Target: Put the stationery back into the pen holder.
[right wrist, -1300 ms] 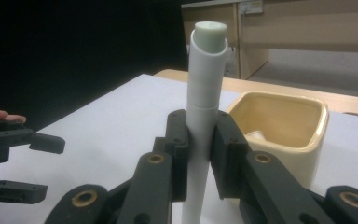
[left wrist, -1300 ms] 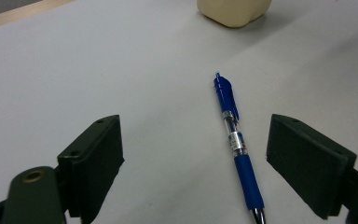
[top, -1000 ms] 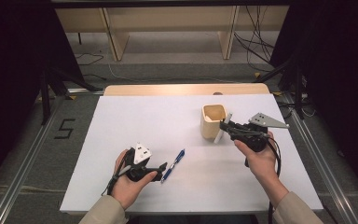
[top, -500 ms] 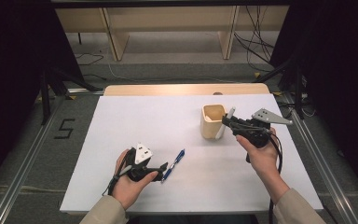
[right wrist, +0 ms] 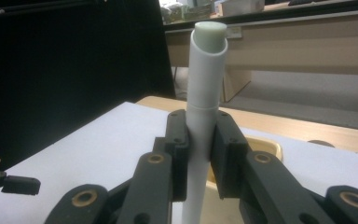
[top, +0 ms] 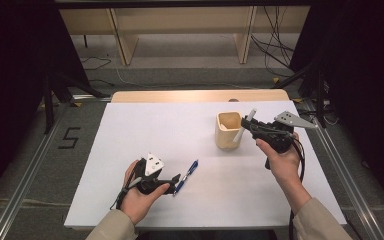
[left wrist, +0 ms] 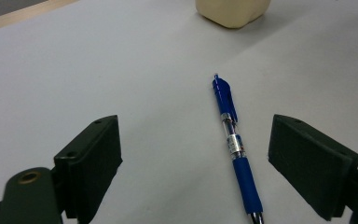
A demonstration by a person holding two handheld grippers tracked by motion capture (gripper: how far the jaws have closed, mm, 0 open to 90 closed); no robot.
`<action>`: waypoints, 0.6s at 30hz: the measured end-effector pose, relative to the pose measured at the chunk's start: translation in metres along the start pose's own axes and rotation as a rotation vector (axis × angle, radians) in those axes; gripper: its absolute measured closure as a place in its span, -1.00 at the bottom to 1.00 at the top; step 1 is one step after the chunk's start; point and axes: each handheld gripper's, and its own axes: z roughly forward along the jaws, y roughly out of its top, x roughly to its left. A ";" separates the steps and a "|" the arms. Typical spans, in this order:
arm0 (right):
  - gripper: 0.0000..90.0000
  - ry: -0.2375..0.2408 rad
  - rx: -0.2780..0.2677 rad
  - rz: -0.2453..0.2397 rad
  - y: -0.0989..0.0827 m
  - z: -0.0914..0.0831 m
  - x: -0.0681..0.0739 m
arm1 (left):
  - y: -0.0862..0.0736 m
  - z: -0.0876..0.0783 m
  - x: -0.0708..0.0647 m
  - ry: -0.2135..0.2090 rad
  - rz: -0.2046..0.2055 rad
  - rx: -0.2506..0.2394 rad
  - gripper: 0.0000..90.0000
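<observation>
Under both tools (top: 176,178), white tabletop (top: 180,130)

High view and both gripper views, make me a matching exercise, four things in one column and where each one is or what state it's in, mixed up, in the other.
Things:
1. blue pen
2. white marker
3. beige cup
4. left gripper

Places or states:
A. clamped upright between two black jaws
B. standing on the white table, open top
C. lying flat on the table between open jaws
D. jaws wide apart, holding nothing

Pairs: 1-C, 2-A, 3-B, 4-D
</observation>
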 end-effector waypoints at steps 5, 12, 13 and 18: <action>0.74 -0.004 -0.007 0.009 0.003 0.001 -0.001 | 0.000 0.000 0.000 0.000 0.002 0.002 -0.62; 0.74 -0.008 -0.022 0.009 0.006 0.002 -0.005 | 0.000 0.000 0.000 0.002 0.000 -0.001 -0.62; 0.74 -0.010 -0.023 0.013 0.006 0.002 -0.005 | 0.000 0.000 0.000 0.002 0.000 -0.001 -0.62; 0.74 -0.016 -0.031 0.018 0.007 0.003 -0.007 | 0.000 0.000 0.000 0.001 -0.002 0.002 -0.62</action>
